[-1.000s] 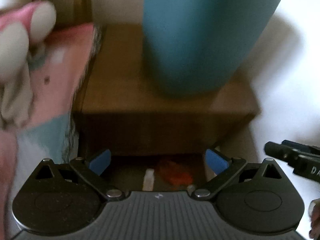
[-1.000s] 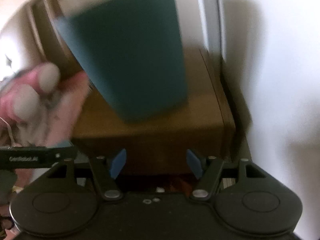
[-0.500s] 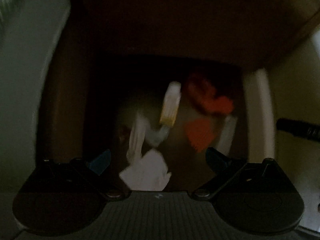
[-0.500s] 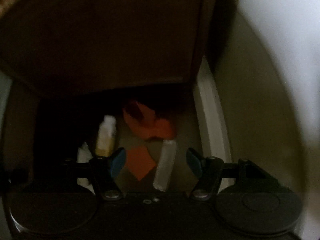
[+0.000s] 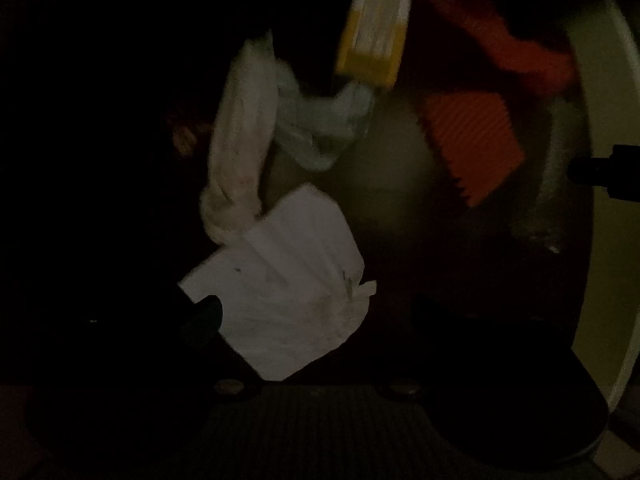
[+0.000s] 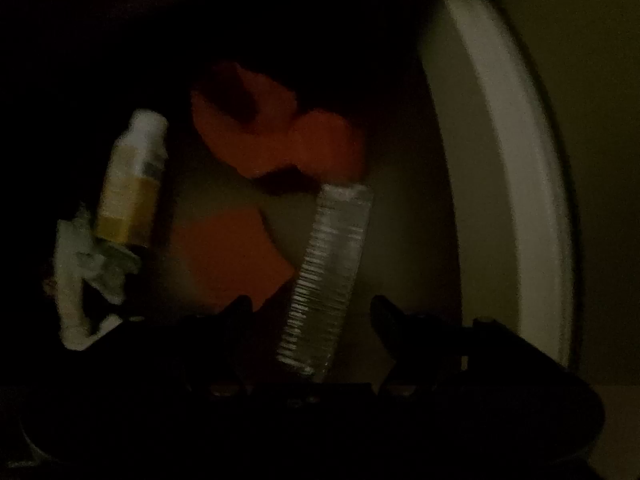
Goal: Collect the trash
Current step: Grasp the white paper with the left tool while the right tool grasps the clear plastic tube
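Both views are dark, low under a piece of furniture. In the left wrist view a white sheet of paper (image 5: 292, 288) lies between the open fingers of my left gripper (image 5: 316, 312). Beyond it lie a twisted white tissue (image 5: 244, 144), a yellow-labelled small bottle (image 5: 374, 44) and orange wrappers (image 5: 472, 140). In the right wrist view a clear ribbed plastic bottle (image 6: 328, 276) lies between the open fingers of my right gripper (image 6: 312, 312), not gripped. The yellow-labelled bottle (image 6: 132, 184), the tissue (image 6: 88, 264) and the orange wrappers (image 6: 276, 148) lie farther in.
A pale baseboard (image 6: 512, 184) and wall run along the right side. The dark underside of the furniture hangs overhead. The tip of the other gripper (image 5: 604, 172) shows at the right edge of the left wrist view.
Both grippers dropped from facing a wooden stand with a teal bin to floor level under it, then moved closer to the trash. Both stayed open.
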`<action>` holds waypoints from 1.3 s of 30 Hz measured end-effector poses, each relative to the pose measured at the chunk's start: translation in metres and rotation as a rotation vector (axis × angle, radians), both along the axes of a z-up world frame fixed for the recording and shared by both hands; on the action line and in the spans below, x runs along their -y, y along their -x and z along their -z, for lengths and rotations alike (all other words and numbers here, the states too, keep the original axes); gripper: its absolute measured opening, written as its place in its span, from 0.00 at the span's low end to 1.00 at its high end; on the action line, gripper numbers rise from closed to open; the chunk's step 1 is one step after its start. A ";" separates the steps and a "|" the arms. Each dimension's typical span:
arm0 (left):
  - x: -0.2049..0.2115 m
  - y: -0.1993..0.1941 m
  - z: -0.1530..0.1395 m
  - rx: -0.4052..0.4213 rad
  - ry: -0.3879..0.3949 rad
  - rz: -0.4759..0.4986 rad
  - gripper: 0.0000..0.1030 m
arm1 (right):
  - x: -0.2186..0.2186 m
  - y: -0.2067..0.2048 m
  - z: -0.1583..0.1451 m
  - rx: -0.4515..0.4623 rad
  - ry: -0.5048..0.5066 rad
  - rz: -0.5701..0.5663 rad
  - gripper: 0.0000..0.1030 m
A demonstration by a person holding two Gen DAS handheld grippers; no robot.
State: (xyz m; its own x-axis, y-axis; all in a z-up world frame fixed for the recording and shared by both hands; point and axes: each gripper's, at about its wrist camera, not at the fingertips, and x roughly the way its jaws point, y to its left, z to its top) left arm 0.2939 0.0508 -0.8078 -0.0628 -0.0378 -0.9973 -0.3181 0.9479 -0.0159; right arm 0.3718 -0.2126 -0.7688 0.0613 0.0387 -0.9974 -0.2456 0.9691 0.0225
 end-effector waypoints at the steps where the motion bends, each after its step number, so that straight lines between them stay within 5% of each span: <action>1: 0.000 0.000 0.009 -0.014 0.002 -0.009 0.95 | -0.001 0.000 0.009 -0.006 0.004 -0.007 0.61; 9: -0.002 -0.003 0.064 -0.094 0.045 -0.100 0.92 | -0.002 0.000 0.056 -0.050 0.025 -0.027 0.61; 12: -0.001 -0.007 0.076 -0.120 0.049 -0.103 0.74 | 0.000 0.003 0.062 -0.057 0.023 -0.026 0.60; 16: 0.006 -0.009 0.077 -0.128 0.017 -0.099 0.74 | 0.001 0.007 0.066 -0.051 0.016 -0.042 0.57; 17: 0.007 -0.008 0.075 -0.124 0.009 -0.094 0.71 | 0.001 0.007 0.068 -0.053 0.020 -0.043 0.43; 21: 0.012 -0.004 0.068 -0.097 -0.020 -0.088 0.48 | 0.000 0.007 0.070 -0.047 0.028 -0.034 0.40; 24: 0.008 -0.001 0.066 -0.085 -0.016 -0.086 0.07 | 0.001 0.011 0.066 -0.039 0.030 -0.048 0.37; 26: 0.008 -0.001 0.062 -0.067 -0.021 -0.088 0.06 | -0.001 0.015 0.063 -0.033 0.030 -0.045 0.33; 28: 0.011 -0.004 0.054 -0.042 -0.011 -0.085 0.06 | -0.001 0.019 0.058 -0.034 0.019 -0.033 0.00; 33: 0.021 -0.003 0.022 -0.002 0.015 -0.064 0.05 | 0.005 0.033 0.031 -0.023 -0.021 0.015 0.00; 39: 0.024 -0.007 -0.043 0.054 0.045 -0.065 0.05 | 0.004 0.043 -0.046 0.012 -0.094 0.054 0.00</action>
